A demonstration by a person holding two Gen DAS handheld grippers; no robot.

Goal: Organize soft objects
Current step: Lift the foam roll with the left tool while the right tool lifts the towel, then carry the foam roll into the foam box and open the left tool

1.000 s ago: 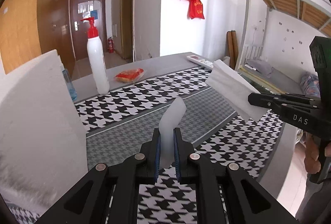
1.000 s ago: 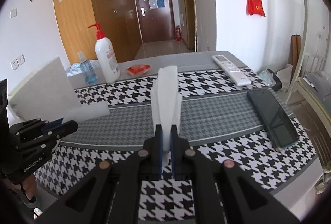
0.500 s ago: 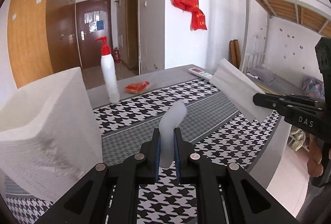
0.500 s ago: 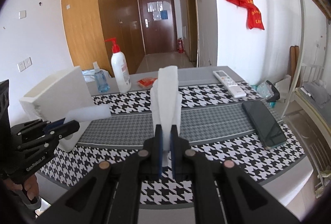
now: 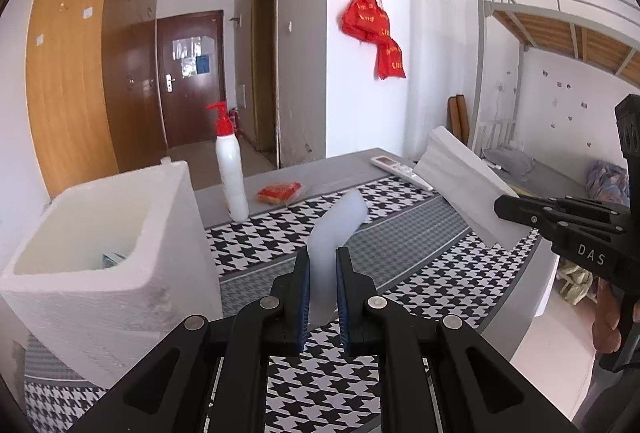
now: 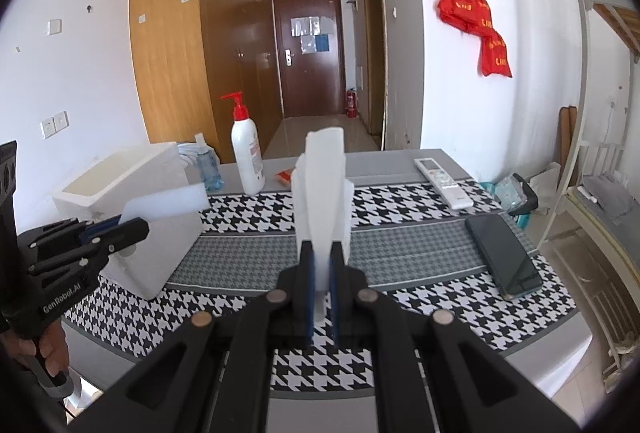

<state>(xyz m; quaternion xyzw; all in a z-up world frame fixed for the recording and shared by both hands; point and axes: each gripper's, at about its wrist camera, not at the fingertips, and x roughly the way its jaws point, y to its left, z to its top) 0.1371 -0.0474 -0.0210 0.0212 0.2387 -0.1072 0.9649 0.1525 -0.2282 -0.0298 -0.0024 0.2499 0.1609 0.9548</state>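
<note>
Left wrist view: houndstooth table [image 5: 420, 293], door at 11 o'clock. Left gripper [image 5: 323, 287] clamped on white foam strip [image 5: 334, 233], strip rising toward 1 o'clock. White foam box [image 5: 132, 273] at 9 o'clock, open top. Right gripper [image 5: 516, 211] at 3 o'clock, pinching folded white sheet [image 5: 460, 189].

Right wrist view: same table [image 6: 400, 245]. Right gripper [image 6: 320, 273] closed on folded white sheet [image 6: 322, 189], upright. Phone [image 6: 502, 253] at 3 o'clock. Left gripper [image 6: 132, 227] at 9 o'clock, holding foam strip [image 6: 168, 201] against box [image 6: 132, 185].

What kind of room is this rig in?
Probably a dorm room: a metal loft bed with a mattress below, a wooden wardrobe along the entry hall, and a table under a houndstooth cloth.
</note>
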